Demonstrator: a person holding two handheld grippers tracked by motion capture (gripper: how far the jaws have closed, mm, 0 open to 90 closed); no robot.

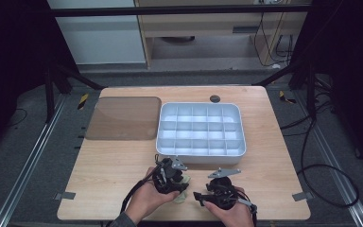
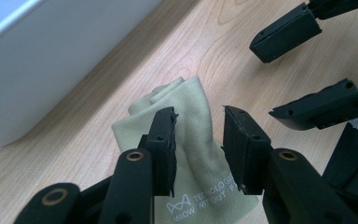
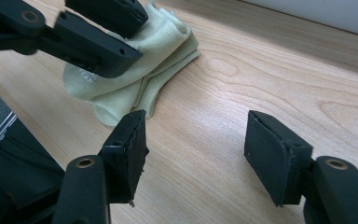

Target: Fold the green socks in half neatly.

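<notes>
A folded pale yellow-green cloth (image 1: pixel 182 195) with white lettering lies on the wooden table near its front edge. My left gripper (image 1: pixel 178 185) hovers right over it. In the left gripper view its jaws (image 2: pixel 199 116) stand a little apart, with the cloth (image 2: pixel 200 154) showing in the gap and neither pad pressing on it. My right gripper (image 1: pixel 198 195) sits just right of the cloth and points toward it. In the right gripper view its jaws (image 3: pixel 196 130) stand wide apart over bare wood, with the cloth (image 3: pixel 168 42) beyond them.
A white tray (image 1: pixel 201 156) divided into several compartments stands just behind both grippers. A brown translucent lid (image 1: pixel 123 118) lies flat to the tray's left. Bare wood (image 1: pixel 274 189) stretches to the right of my right hand.
</notes>
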